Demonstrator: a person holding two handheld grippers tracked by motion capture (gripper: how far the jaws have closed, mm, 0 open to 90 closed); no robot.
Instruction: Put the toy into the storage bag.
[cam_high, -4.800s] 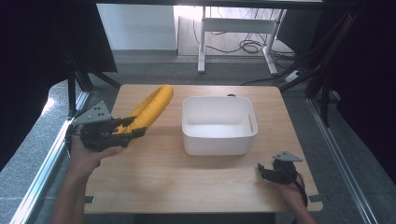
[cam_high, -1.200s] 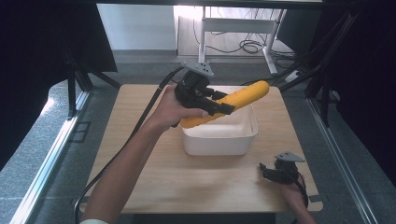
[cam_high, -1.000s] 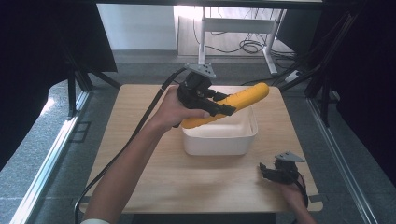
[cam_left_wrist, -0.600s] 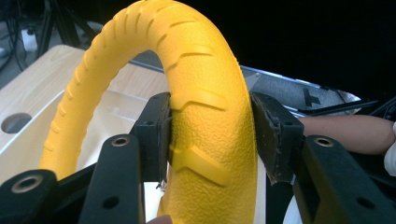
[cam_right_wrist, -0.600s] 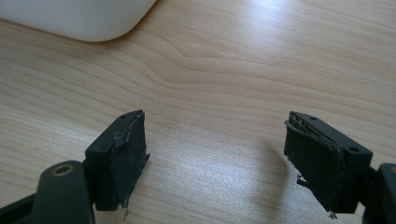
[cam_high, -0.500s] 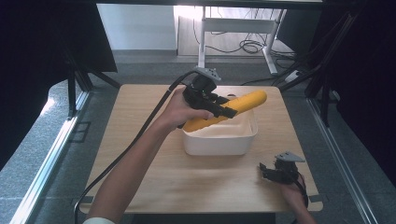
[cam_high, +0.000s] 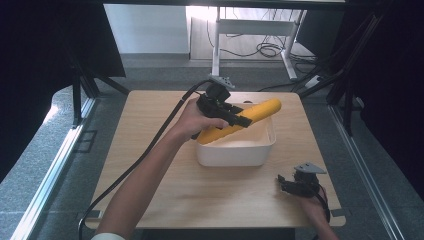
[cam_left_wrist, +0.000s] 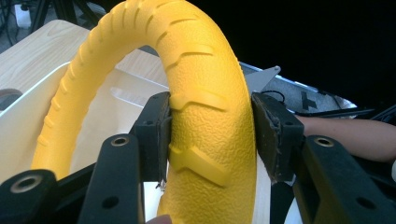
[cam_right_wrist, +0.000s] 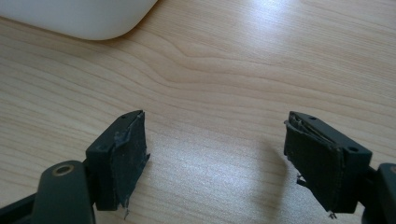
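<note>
A long yellow ridged banana-shaped toy (cam_high: 239, 120) lies slanted over the white tub (cam_high: 235, 152), its lower end dipping inside near the tub's left wall and its upper end past the far right corner. My left gripper (cam_high: 239, 119) is shut on the toy's middle; in the left gripper view both pads (cam_left_wrist: 158, 135) press the yellow toy (cam_left_wrist: 210, 116). My right gripper (cam_high: 284, 183) rests open on the table near the front right corner, its jaws wide apart over bare wood (cam_right_wrist: 215, 154).
The wooden table (cam_high: 150, 165) has free surface left and in front of the tub. A corner of the tub (cam_right_wrist: 84, 18) lies ahead of the right gripper. A black cable (cam_high: 145, 150) trails from the left gripper across the table's left side. Dark frame posts flank the table.
The left gripper carried the toy from the table's left side over to the tub, then lowered and tilted it so its lower end dips into the tub. The right gripper has stayed put.
</note>
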